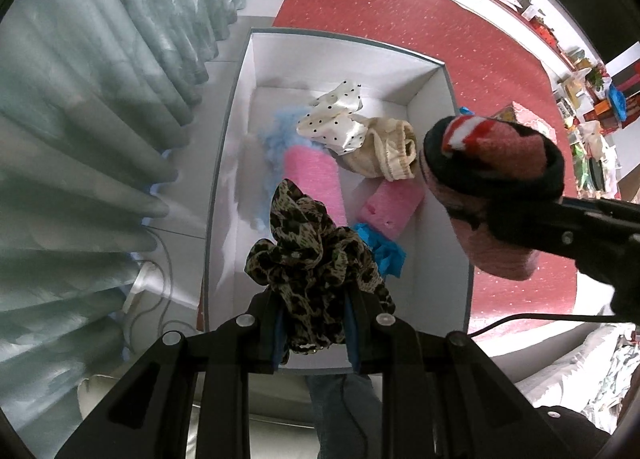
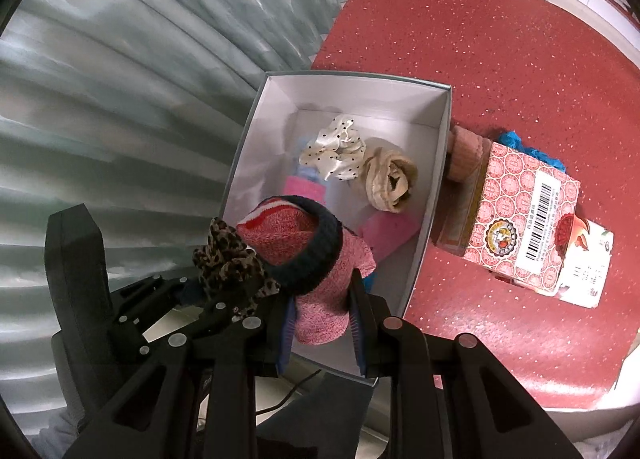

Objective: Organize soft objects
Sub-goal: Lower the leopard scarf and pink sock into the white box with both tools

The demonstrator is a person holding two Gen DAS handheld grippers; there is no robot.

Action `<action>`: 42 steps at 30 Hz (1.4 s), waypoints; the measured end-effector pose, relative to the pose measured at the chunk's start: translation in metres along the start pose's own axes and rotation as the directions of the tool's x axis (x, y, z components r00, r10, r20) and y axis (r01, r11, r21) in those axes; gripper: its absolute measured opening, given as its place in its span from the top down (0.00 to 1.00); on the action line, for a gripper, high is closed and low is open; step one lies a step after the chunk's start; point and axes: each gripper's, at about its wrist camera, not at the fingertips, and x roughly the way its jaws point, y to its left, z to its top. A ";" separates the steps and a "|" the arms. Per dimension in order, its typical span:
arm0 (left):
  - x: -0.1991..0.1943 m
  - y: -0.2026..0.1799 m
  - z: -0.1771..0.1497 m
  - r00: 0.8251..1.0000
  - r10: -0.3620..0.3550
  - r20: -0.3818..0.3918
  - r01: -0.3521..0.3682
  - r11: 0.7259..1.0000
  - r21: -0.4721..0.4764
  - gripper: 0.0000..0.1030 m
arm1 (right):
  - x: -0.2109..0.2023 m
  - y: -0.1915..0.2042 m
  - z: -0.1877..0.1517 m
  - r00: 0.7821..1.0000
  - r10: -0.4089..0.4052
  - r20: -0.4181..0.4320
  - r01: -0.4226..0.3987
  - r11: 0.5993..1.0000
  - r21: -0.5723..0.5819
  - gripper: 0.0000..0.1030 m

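Observation:
My left gripper [image 1: 316,327] is shut on a leopard-print scrunchie [image 1: 312,259] and hangs straight down over the near end of an open white box [image 1: 236,119]. Coming in from the right, my right gripper [image 2: 322,315] is shut on a rolled pink knitted sock with a dark cuff [image 2: 316,259], above the box's near right side; the same sock [image 1: 492,179] shows in the left wrist view. Inside the box lie a white polka-dot scrunchie [image 1: 336,119], a beige cloth roll [image 1: 384,155], pink foam pieces [image 1: 390,207], a blue fluffy thing [image 1: 280,135] and a blue glove [image 1: 382,251].
The box [image 2: 432,163] stands at the edge of a red table [image 2: 500,39], next to pleated grey-green curtains [image 1: 100,119]. Right of it stand a red patterned carton [image 2: 520,215], a pink roll [image 2: 464,155] and blue material [image 2: 532,151]. Cluttered shelves [image 1: 580,79] run along the far right.

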 end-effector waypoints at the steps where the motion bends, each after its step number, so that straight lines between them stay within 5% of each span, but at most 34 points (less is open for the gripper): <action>1: 0.002 0.000 0.000 1.000 0.000 -0.003 0.000 1.000 0.000 0.75 | 0.001 0.000 0.001 1.000 -0.005 -0.001 0.005 1.000 -0.003 0.75; 42: 0.026 0.002 0.003 0.997 0.026 -0.078 -0.023 0.999 0.037 0.74 | 0.029 0.008 0.009 0.995 -0.060 -0.074 0.056 0.997 -0.053 0.75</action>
